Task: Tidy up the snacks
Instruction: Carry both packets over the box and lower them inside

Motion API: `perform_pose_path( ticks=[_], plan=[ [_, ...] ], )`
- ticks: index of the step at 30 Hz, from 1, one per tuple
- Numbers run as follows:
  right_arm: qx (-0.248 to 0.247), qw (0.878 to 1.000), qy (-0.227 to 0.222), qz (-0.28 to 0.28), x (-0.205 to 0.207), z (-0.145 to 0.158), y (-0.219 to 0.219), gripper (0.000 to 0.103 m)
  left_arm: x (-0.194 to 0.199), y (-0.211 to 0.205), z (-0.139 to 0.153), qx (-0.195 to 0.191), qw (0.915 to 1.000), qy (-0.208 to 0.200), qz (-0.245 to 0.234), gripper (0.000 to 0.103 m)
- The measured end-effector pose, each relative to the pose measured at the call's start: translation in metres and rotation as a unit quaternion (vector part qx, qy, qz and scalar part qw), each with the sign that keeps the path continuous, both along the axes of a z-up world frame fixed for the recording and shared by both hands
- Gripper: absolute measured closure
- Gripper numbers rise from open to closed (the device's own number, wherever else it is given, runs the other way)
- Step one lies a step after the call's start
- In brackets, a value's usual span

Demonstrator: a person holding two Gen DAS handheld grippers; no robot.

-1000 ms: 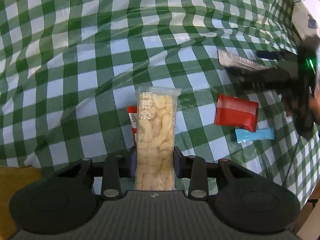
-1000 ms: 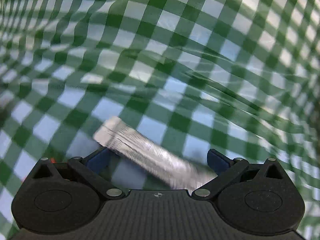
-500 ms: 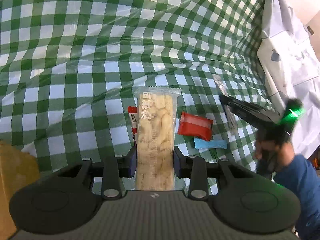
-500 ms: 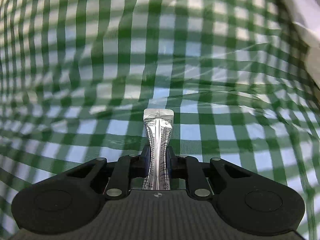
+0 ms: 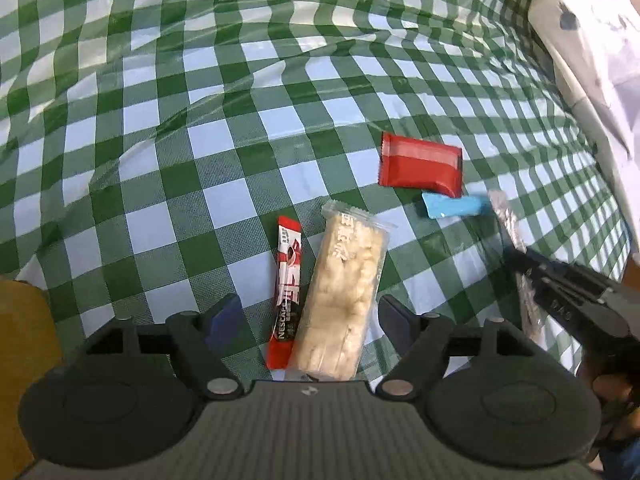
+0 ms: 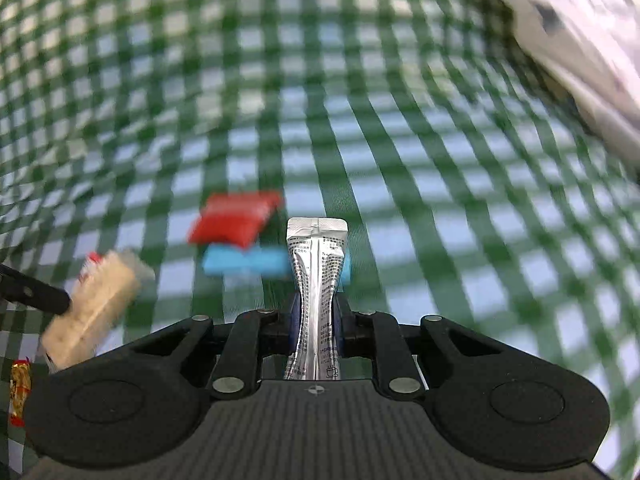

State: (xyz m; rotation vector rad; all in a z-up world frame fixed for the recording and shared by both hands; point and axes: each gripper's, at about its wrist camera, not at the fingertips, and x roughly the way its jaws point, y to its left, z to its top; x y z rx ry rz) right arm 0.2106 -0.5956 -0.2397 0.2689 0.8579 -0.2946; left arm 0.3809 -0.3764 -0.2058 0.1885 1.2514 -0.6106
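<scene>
Left gripper [image 5: 306, 314]: we find its jaws opening, both pads clear of the goods; the pale puffed-snack pack [image 5: 342, 300] lies between them on the cloth, free of any grip.
Right gripper [image 6: 317, 322]: we find it closed tight on a silver sachet [image 6: 317, 280], pinched at the waist, the sealed top end standing out ahead of the fingers.
Beside the puffed-snack pack: a red Nescafé stick [image 5: 286, 296] lies along its left side, just beside it; we cannot tell whether they touch.
Farther out: a red wrapper [image 5: 420, 164] lies flat, with a blue packet [image 5: 454, 205] just below it at its lower right corner.
Silver sachet, seen from the left wrist: its tip is near the blue packet's right end.
Surface: we record a green-and-white checked tablecloth [image 5: 200, 120] under a clear, wrinkled film.
Margins: a white patterned fabric [image 5: 600, 60] borders the cloth at upper right; a small orange-red packet [image 6: 20, 394] sits at the left edge of the right wrist view.
</scene>
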Motion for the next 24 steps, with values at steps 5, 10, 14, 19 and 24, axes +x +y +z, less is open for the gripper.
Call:
perform_pose_path(
  ticks=[5,10,14,19,24],
  plan=[
    [0.025,0.999,0.005,-0.041,-0.016,-0.011,0.003,0.084,-0.011,-0.02,-0.004,-0.005,0.9997,-0.005,-0.025,0.023],
    [0.035,0.998,0.005,-0.047,-0.023,-0.012,0.001,0.084,-0.013,-0.05,-0.029,0.014,0.9984,-0.002,-0.055,0.039],
    [0.035,0.998,0.001,-0.055,-0.022,-0.018,0.002,0.083,-0.017,-0.051,-0.034,0.03,0.9981,-0.017,-0.052,0.063],
    [0.027,0.997,-0.006,-0.069,-0.032,-0.007,0.01,0.084,-0.032,-0.026,0.002,-0.002,0.9992,-0.024,-0.032,0.063],
    [0.031,0.996,-0.033,-0.076,-0.055,0.029,0.02,0.084,-0.067,0.028,0.063,-0.048,0.9986,-0.023,0.003,0.063]
  ],
)
